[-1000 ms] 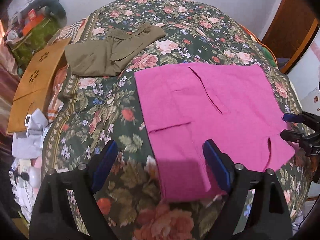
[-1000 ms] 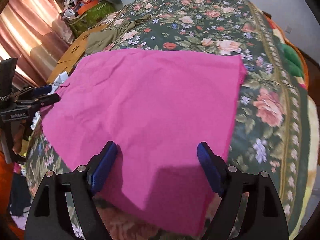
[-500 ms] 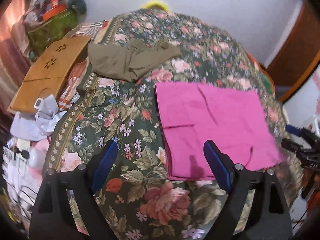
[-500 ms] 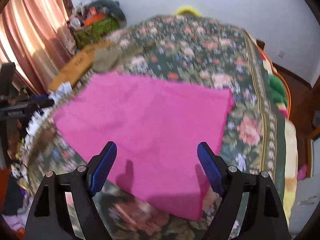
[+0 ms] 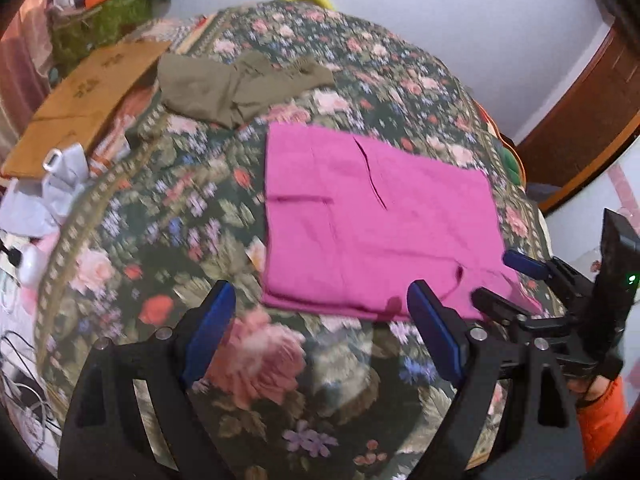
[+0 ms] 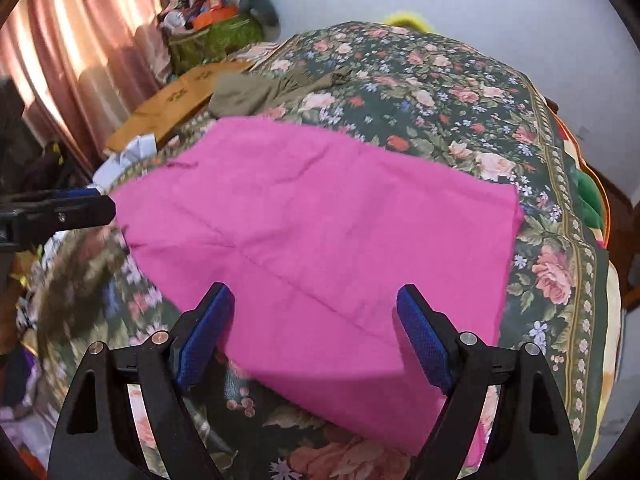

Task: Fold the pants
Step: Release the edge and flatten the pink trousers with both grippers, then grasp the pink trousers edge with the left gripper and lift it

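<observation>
The pink pants (image 5: 372,220) lie folded into a flat rectangle on the floral bedspread (image 5: 160,220). My left gripper (image 5: 320,292) hovers open above the bedspread, just off the near left edge of the pants, with nothing between its fingers. In the right wrist view the pants (image 6: 320,220) fill the middle. My right gripper (image 6: 315,292) hangs over their near edge, its jaws opening and empty. Each gripper shows in the other's view: the right gripper (image 5: 500,278) at the right corner of the pants, the left gripper (image 6: 96,200) at the left edge.
An olive garment (image 5: 224,88) lies crumpled at the far side of the bed. A flat cardboard sheet (image 5: 88,92), white bags (image 5: 56,184) and a green bag (image 5: 100,20) crowd the left side. Pink curtains (image 6: 72,48) hang at the left; a wooden door frame (image 5: 580,112) stands at the right.
Both grippers have drawn back and away from the pink pants, which now look smaller and farther. Both views have tilted. The pants lie as they did.
</observation>
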`<state>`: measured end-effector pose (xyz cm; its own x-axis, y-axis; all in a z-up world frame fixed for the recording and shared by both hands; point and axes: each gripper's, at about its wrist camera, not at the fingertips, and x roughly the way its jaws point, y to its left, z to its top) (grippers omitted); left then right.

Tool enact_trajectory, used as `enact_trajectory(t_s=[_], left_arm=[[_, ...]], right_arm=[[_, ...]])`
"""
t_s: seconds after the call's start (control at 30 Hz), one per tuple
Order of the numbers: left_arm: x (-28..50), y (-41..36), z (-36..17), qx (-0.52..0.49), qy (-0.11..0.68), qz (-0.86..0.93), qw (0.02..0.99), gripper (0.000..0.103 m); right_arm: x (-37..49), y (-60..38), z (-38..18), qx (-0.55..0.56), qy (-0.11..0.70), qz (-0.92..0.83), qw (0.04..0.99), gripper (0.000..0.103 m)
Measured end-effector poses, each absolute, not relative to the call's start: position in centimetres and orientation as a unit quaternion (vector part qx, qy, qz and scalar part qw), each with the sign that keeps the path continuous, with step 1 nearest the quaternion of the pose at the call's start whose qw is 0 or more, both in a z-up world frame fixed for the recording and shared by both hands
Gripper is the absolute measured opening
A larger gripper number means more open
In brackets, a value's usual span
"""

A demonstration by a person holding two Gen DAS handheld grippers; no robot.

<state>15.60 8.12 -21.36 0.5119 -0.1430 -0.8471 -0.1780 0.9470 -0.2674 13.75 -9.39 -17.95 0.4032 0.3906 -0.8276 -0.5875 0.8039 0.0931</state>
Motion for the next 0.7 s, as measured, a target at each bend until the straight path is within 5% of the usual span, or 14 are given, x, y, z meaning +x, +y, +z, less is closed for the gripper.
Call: enact_trajectory(t_s=[0.6,0.63,0.7], left_arm=[[18.4,7.4,-23.6,-0.29,0.509,-0.068,0.807,0.091],[18.8,7.6,-23.6,-0.3,0.507,-0.065,0.806,0.088],[19.4,7.7,-23.7,-0.298,0.507,-0.05,0.808,0.066]], right_arm=[[14.0,-10.3,-18.7,-0.05,0.478,0.308,0.821,0.084],[14.0,-10.3,-18.7,-0.049,0.478,0.308,0.821,0.084],[14.0,-10.4,-18.7,-0.047,0.479,0.309,0.82,0.084]])
